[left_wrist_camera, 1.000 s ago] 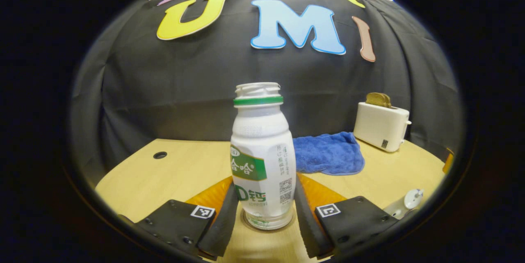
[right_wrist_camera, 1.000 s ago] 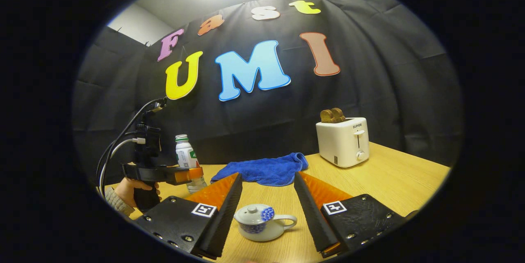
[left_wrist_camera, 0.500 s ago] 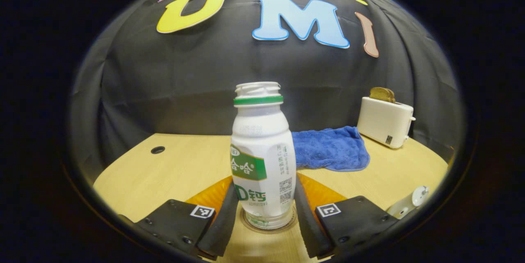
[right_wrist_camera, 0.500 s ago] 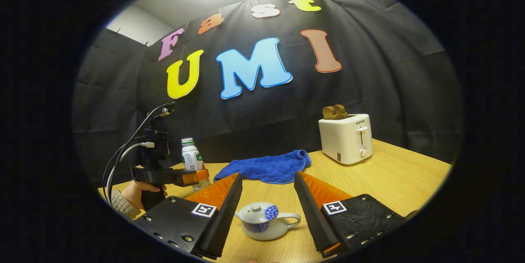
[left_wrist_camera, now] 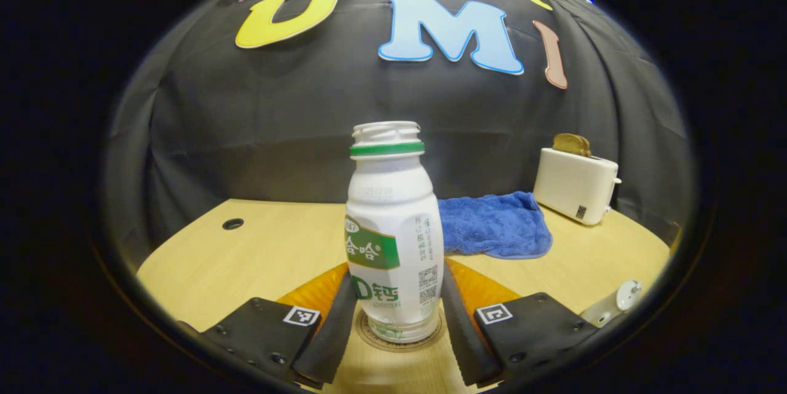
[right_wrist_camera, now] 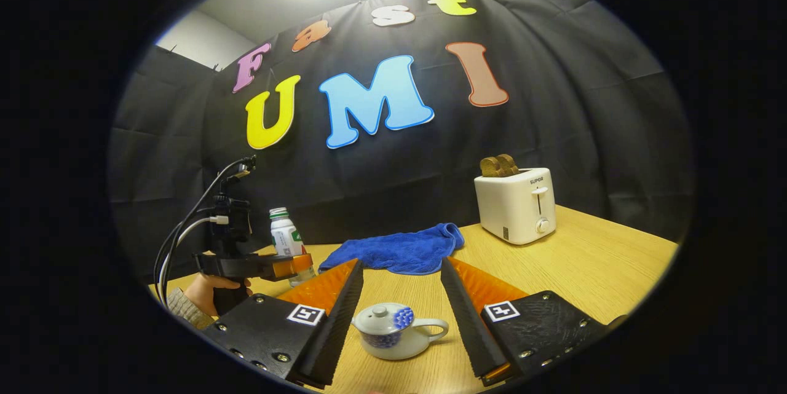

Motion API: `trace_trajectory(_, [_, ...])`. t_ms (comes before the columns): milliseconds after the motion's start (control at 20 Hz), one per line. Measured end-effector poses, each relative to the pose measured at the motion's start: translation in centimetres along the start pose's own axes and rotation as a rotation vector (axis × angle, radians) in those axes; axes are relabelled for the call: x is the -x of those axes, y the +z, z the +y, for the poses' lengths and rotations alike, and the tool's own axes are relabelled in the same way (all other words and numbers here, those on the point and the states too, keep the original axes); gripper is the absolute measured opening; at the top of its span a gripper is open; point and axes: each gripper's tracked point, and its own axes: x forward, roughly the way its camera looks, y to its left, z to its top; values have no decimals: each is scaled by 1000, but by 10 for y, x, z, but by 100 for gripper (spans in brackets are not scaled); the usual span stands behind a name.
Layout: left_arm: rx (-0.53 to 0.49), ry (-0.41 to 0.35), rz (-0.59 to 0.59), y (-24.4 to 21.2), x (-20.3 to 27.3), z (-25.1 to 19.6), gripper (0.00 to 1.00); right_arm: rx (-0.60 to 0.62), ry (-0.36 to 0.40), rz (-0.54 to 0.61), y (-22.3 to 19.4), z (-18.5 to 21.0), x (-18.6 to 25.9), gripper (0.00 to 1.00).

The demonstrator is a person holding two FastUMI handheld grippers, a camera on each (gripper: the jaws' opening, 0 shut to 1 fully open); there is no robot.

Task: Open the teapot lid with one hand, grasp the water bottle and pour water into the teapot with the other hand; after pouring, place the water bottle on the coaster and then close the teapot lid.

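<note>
Bottle on coaster, teapot lidded

We find the left claw (left_wrist_camera: 393,332) pinching the upright bottle (left_wrist_camera: 393,228) on its coaster (left_wrist_camera: 399,340), steadying it; the right claw (right_wrist_camera: 401,326), spread, flanks the lidded teapot (right_wrist_camera: 393,340) on the bench (right_wrist_camera: 584,271).

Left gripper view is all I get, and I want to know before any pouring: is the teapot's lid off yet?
Observer: No. In the right gripper view the lid sits closed on the teapot.
Operator: Are the right tongs on the lid?
Observer: No. The right gripper is open; the teapot shows between its tongs, apart from both.
</note>
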Motion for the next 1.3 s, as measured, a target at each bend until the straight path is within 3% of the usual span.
trace_trajectory(50, [-2, 0, 2, -1, -1, -1, 74, -5, -1, 1, 0, -1, 0, 79])
trace_trajectory(100, [1, -11, 6, -1, 0, -3, 84, -9, -2, 5, -1, -1, -1, 79])
trace_trajectory(200, [4, -18, 10, -2, 3, -6, 86, -18, 2, 12, -2, 0, -1, 79])
trace_trajectory(300, [-3, -26, -1, 1, 9, -9, 97, -21, 12, 14, -2, 2, -1, 79])
trace_trajectory(350, [-7, -32, -11, 5, 13, -10, 91, -16, 12, 14, -2, 3, 0, 79])
trace_trajectory(400, [-14, -32, -14, 8, 16, -11, 98, -11, 14, 15, -2, 3, 0, 79])
trace_trajectory(450, [-23, -27, -17, 11, 18, -10, 92, -8, 17, 14, -2, 5, 0, 80])
trace_trajectory(500, [-31, -26, -18, 13, 22, -10, 91, -4, 20, 13, -2, 6, 1, 79])
trace_trajectory(550, [-34, -31, -21, 14, 25, -12, 97, -1, 20, 12, -1, 6, 1, 79])
trace_trajectory(650, [-45, -28, -20, 14, 37, -13, 92, 3, 22, 9, -1, 7, 1, 79])
trace_trajectory(700, [-53, -23, -21, 14, 44, -12, 97, 2, 26, 5, 0, 9, 2, 79])
trace_trajectory(800, [-61, -14, -31, 12, 61, -10, 98, 13, 28, 6, -1, 10, 3, 79])
trace_trajectory(850, [-61, -11, -30, 9, 70, -10, 91, 18, 30, -2, 2, 11, 4, 79])
trace_trajectory(900, [-60, -7, -35, 8, 80, -11, 91, 22, 30, -14, 5, 12, 5, 79])
trace_trajectory(950, [-57, -2, -51, 10, 91, -12, 98, 27, 26, -25, 8, 12, 7, 79])
trace_trajectory(1000, [-49, 4, -68, 13, 102, -13, 98, 32, 22, -34, 8, 12, 7, 79])
trace_trajectory(1100, [-27, 2, -94, 14, 124, -22, 91, 52, 9, -36, 6, 11, 13, 79])
trace_trajectory(1300, [-10, 5, -157, 12, 167, -44, 91, 51, -15, -25, 4, 11, 42, 79])
